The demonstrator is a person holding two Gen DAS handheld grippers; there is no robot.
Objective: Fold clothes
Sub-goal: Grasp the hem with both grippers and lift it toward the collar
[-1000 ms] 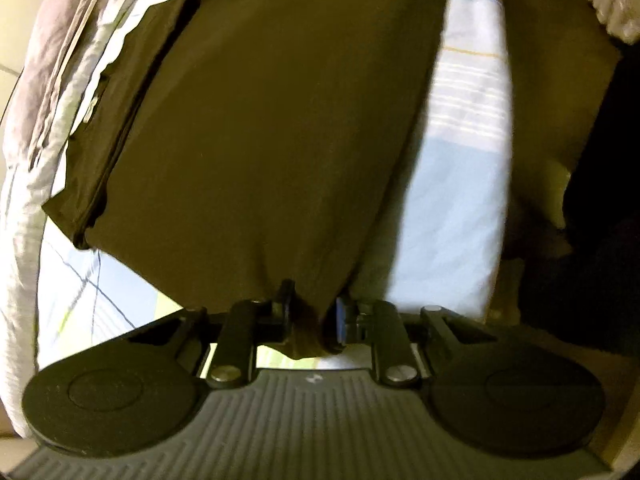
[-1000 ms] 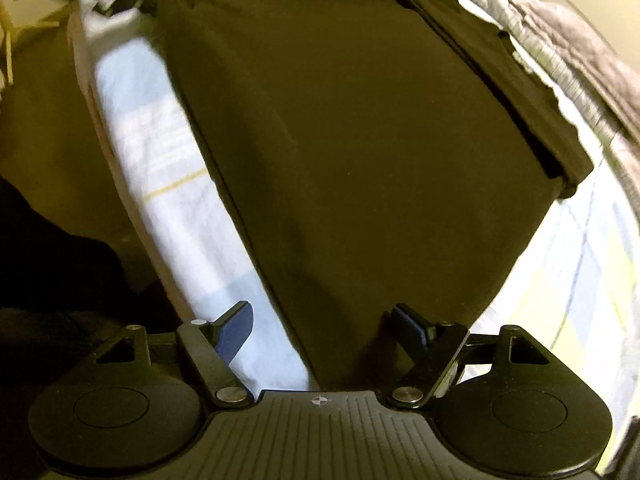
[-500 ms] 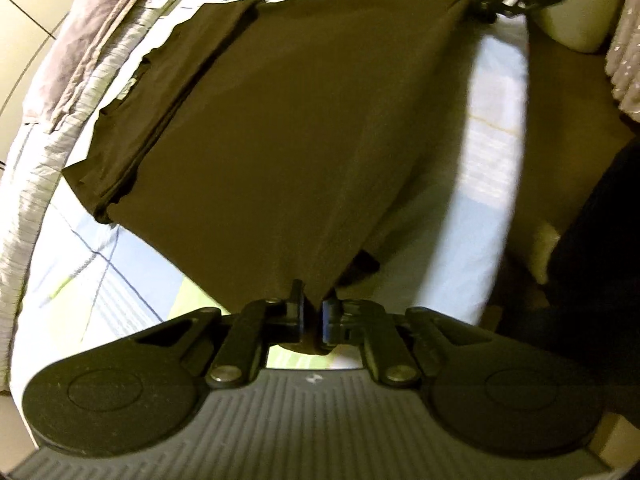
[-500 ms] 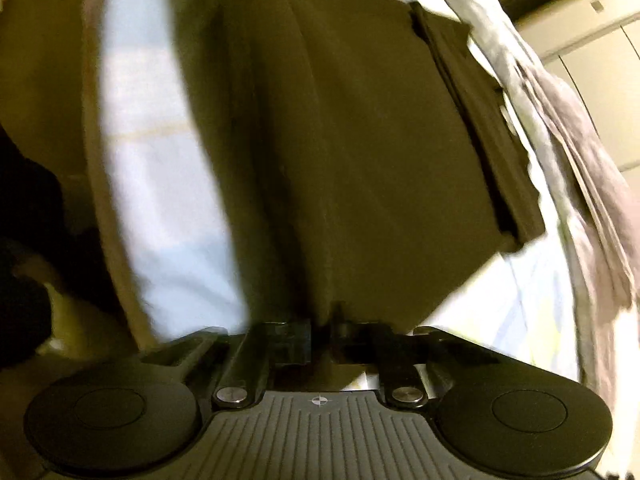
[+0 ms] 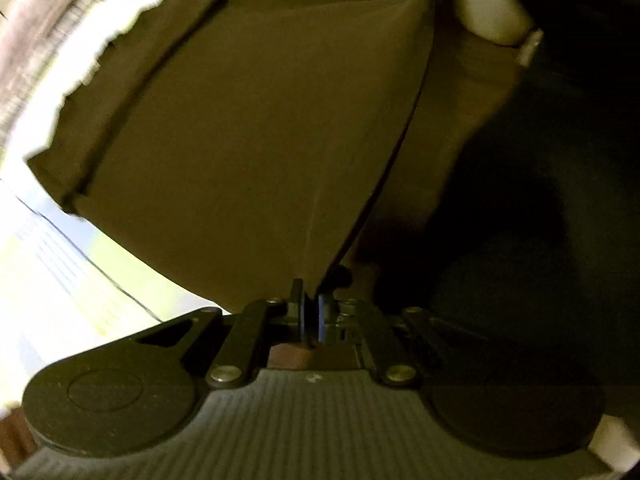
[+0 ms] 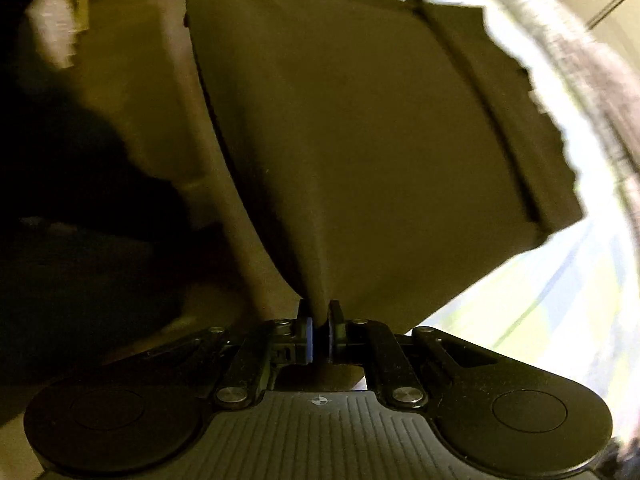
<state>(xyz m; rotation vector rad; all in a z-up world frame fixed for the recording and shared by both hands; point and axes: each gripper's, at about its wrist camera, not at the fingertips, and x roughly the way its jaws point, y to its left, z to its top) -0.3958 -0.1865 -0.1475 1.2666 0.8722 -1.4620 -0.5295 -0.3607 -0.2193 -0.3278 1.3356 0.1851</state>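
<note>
Dark brown cloth garment [image 5: 248,128] stretches ahead over the striped bedsheet [image 5: 48,280], corners pinched in my left gripper [image 5: 310,314] and right gripper [image 6: 319,330].

text: none legible | labels: none | numbers: none | views: both blurred

The garment [image 5: 248,128] stretches between both claws, its far edge on the bed [image 5: 52,280].

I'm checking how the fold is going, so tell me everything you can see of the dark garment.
The garment is plain dark brown, smooth thin cloth. It is stretched taut and lifted by two near corners, one pinched in the left tool, the other in the right tool. Its far edge carries a folded-over band and lies over the light checked bedsheet. Creases fan out from each pinched corner.
</note>
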